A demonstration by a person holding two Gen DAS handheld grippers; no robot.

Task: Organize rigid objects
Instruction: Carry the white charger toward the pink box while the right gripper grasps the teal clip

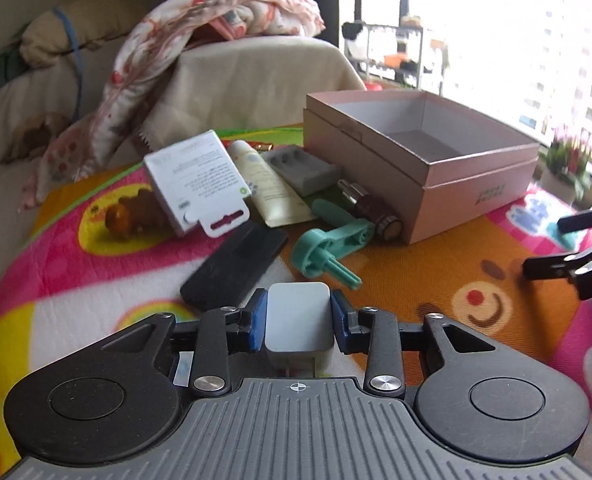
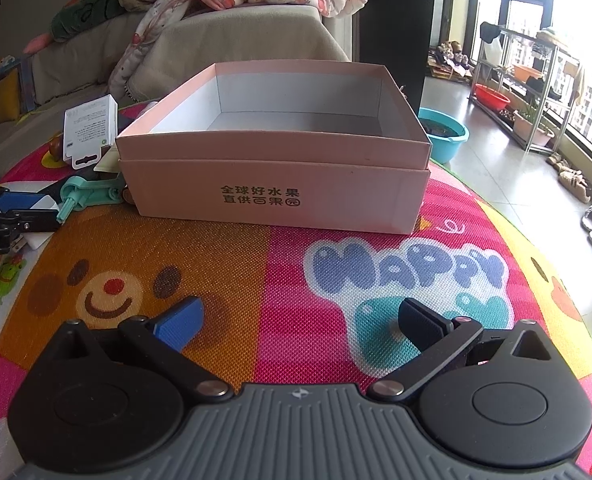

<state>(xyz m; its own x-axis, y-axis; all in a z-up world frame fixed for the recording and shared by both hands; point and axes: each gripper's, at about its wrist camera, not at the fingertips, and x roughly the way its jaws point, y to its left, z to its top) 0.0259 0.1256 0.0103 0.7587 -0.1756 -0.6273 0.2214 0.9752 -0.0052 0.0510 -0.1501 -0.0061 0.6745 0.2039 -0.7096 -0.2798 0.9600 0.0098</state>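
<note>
My left hand-held gripper (image 1: 298, 325) pinches a white cube (image 1: 298, 322) low over the mat (image 1: 436, 272). Box (image 1: 424, 160) sits at one o'clock. My right hand-held gripper (image 2: 301, 322) gapes wide, holding nothing.

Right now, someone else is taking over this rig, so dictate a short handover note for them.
Left gripper: fingers on either side of a white charger block low over the mat; contact unclear.
Right gripper: open, empty, facing the pink box.
Box looks empty.
Left to pack: teal crank, black case, white packet, cream tube, grey tray, brown bottle.
</note>
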